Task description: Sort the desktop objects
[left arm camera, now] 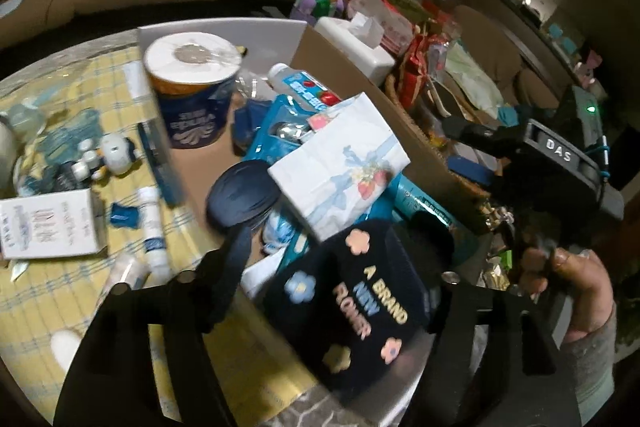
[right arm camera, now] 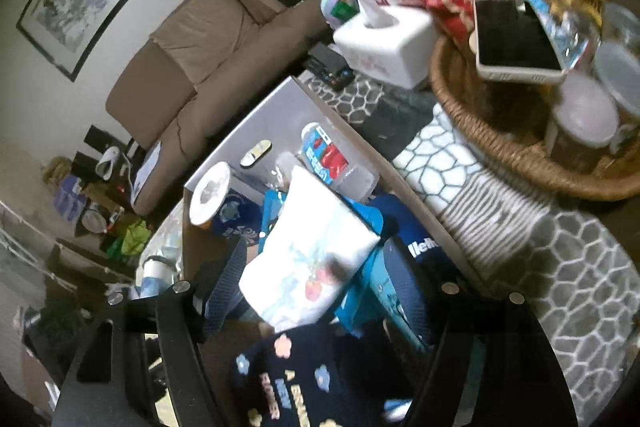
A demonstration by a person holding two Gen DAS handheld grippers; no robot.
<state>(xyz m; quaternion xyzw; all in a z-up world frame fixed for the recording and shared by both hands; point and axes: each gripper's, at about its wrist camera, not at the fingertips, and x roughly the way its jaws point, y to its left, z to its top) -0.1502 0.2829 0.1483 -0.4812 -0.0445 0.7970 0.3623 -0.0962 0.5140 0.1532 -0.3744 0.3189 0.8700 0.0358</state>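
Observation:
A cardboard box point(left arm camera: 360, 75) is packed with a toilet roll point(left arm camera: 192, 63), a bottle with a red and blue label point(left arm camera: 308, 87), and a white tissue pack point(left arm camera: 340, 163) printed with bows and strawberries. A navy pouch point(left arm camera: 360, 303) with flowers and lettering lies at the near end. My left gripper point(left arm camera: 336, 247) is open, its fingers standing apart on either side of the pouch. My right gripper point(right arm camera: 314, 283) is open too, with the tissue pack point(right arm camera: 308, 263) lying between its fingers and the pouch point(right arm camera: 288, 387) below. A hand point(left arm camera: 560, 279) holds the right gripper's black housing point(left arm camera: 560, 155) at the box's right.
A wicker basket point(right arm camera: 500, 147) holding a phone point(right arm camera: 516, 39) and jars stands right of the box, with a white tissue box point(right arm camera: 384, 43) behind. On the yellow checked cloth point(left arm camera: 48, 307) left of the box lie a white carton point(left arm camera: 48, 223), tubes point(left arm camera: 154, 235) and small figurines point(left arm camera: 116, 155).

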